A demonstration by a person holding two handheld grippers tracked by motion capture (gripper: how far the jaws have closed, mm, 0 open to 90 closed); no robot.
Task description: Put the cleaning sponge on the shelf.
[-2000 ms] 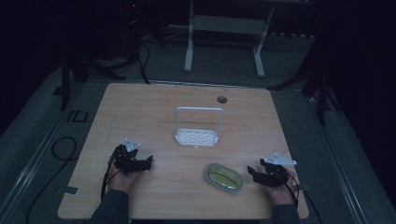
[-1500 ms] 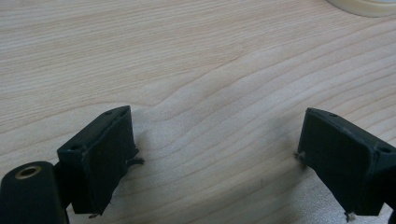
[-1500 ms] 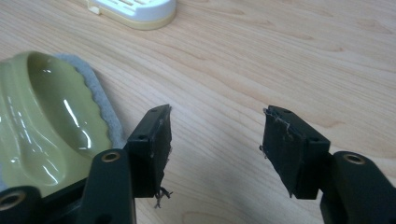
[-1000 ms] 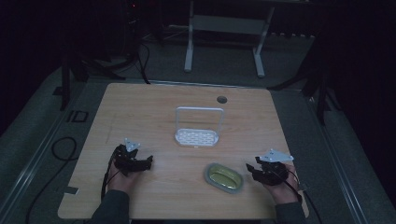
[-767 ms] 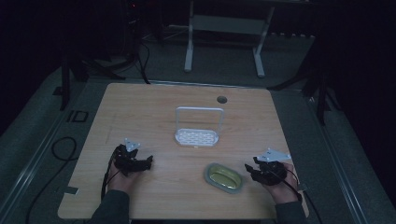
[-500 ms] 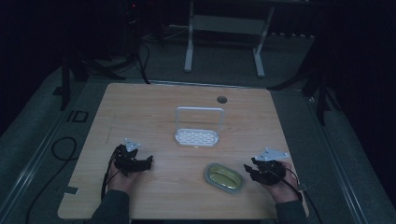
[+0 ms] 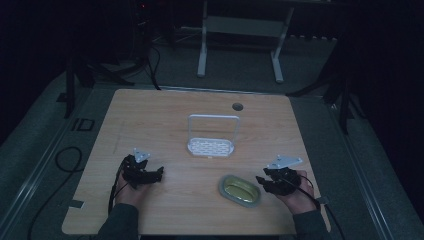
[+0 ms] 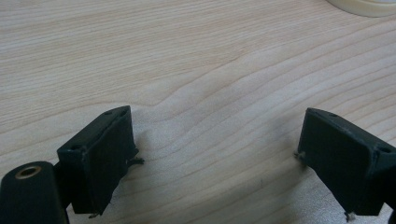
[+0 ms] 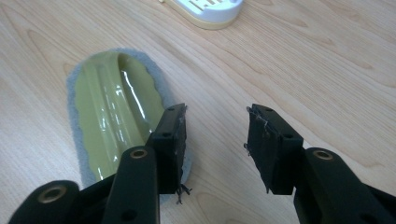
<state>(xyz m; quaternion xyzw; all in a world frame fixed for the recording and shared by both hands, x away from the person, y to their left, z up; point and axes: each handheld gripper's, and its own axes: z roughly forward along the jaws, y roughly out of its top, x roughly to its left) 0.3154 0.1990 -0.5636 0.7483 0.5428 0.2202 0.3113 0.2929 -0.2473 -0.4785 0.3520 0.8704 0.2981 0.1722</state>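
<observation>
The scrubbing pad point(image 9: 112, 116) lies flat on the counter point(image 7: 165, 115), just beside the right tongs point(image 9: 215, 135), whose jaws have just been closing and stand apart, empty. It is probably light: glossy stiff grip above, soft grey fleece beneath. Pinch the raised ridge. The left tongs point(image 8: 215, 154) are spread wide.

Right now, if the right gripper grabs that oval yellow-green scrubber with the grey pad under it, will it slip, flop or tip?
The scrubber looks glossy on top, so the jaws may slip unless they pinch its raised ridge. Its grey pad looks fuzzy, probably soft and grippy on the table, so a push may drag. It sits low and flat, so tipping or rolling seems unlikely.
</observation>
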